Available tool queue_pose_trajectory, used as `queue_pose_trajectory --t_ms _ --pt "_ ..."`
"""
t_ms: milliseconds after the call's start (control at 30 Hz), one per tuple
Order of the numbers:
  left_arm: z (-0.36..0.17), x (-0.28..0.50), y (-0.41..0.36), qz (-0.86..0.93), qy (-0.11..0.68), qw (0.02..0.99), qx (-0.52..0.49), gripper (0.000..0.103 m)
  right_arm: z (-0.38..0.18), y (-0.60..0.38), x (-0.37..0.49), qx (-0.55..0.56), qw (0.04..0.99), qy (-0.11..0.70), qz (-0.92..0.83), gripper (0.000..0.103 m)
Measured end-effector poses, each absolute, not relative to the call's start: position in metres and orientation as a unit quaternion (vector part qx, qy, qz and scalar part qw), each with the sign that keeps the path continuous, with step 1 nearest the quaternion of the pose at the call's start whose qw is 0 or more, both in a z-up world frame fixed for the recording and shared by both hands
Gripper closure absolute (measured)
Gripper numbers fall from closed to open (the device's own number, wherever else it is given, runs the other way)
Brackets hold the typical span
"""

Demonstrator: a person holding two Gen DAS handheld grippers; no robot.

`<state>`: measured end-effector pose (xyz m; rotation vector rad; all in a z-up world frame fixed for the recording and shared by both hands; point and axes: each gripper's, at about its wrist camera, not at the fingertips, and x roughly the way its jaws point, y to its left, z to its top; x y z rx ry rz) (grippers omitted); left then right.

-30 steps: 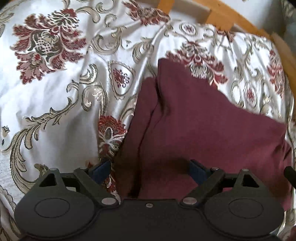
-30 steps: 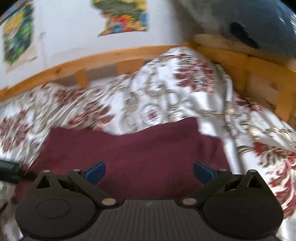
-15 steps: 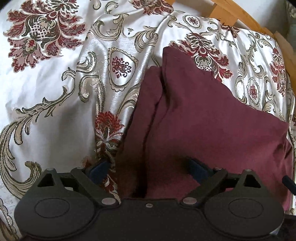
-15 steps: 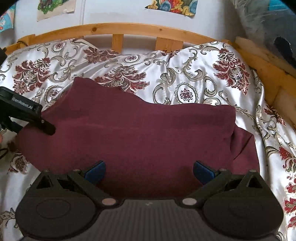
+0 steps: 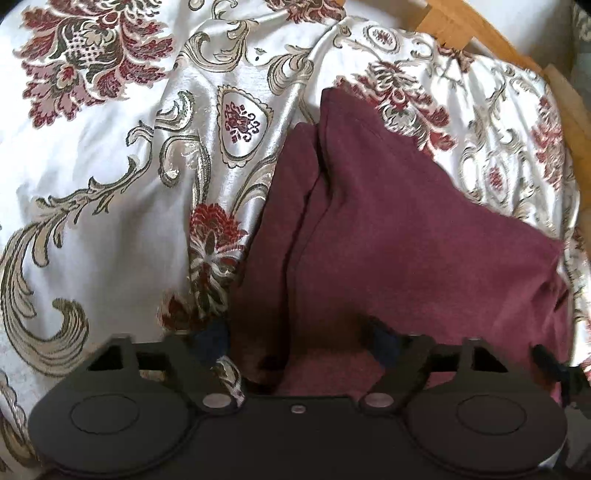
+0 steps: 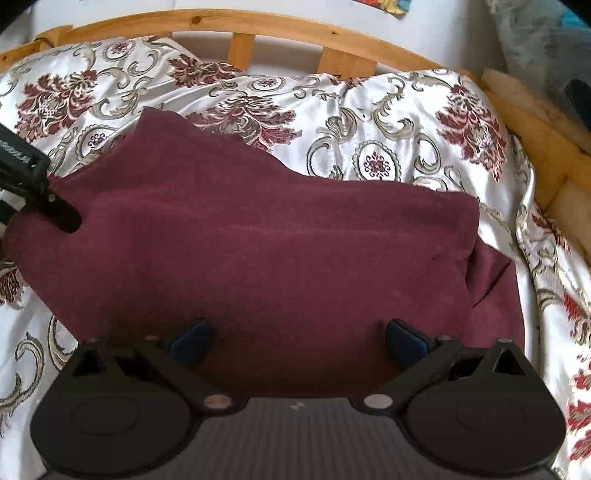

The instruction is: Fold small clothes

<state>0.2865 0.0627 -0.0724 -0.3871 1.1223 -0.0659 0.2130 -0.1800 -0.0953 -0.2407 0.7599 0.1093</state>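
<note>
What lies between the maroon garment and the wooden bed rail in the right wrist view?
Only the floral satin bedspread lies between the maroon garment and the wooden bed rail; the right wrist view shows nothing else there.

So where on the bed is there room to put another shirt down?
The widest bare patch is the bedspread beside the maroon cloth, away from the wooden rail. A narrower strip lies between cloth and headboard. It is crowded at the cloth's near edge, where the left claw, closing, and right claw sit over it.
</note>
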Motion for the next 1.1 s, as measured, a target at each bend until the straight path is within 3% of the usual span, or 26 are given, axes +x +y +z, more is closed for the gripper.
queue_pose_trajectory --t_ms 100,133,567,733,767,833,900,1100 --pt "-0.069 0.285 0.069 -0.044 0.523 0.827 -0.202 0.057 -0.095 -0.178 0.21 -0.124 0.921 0.365 0.049 0.0" --pt "-0.069 0.285 0.07 -0.043 0.523 0.826 -0.206 0.058 -0.095 -0.177 0.21 -0.126 0.922 0.364 0.049 0.0" --pt "-0.048 0.271 0.05 -0.077 0.481 0.857 -0.171 0.058 -0.095 -0.18 0.212 -0.115 0.92 0.37 0.049 0.0" --pt "-0.054 0.279 0.045 -0.073 0.486 0.855 -0.167 0.051 -0.096 -0.179 0.212 -0.115 0.921 0.37 0.048 0.0" --pt "-0.058 0.282 0.046 -0.064 0.492 0.852 -0.168 0.053 -0.096 -0.179 0.212 -0.115 0.921 0.37 0.048 0.0" --pt "-0.064 0.286 0.049 -0.05 0.499 0.848 -0.171 0.074 -0.096 -0.179 0.213 -0.114 0.921 0.37 0.046 0.0" --pt "-0.066 0.286 0.052 -0.048 0.498 0.847 -0.18 0.083 -0.097 -0.178 0.213 -0.114 0.921 0.369 0.046 0.0" --pt "-0.048 0.279 0.041 -0.074 0.46 0.871 -0.154 0.09 -0.084 -0.184 0.219 -0.095 0.914 0.391 0.053 0.0"
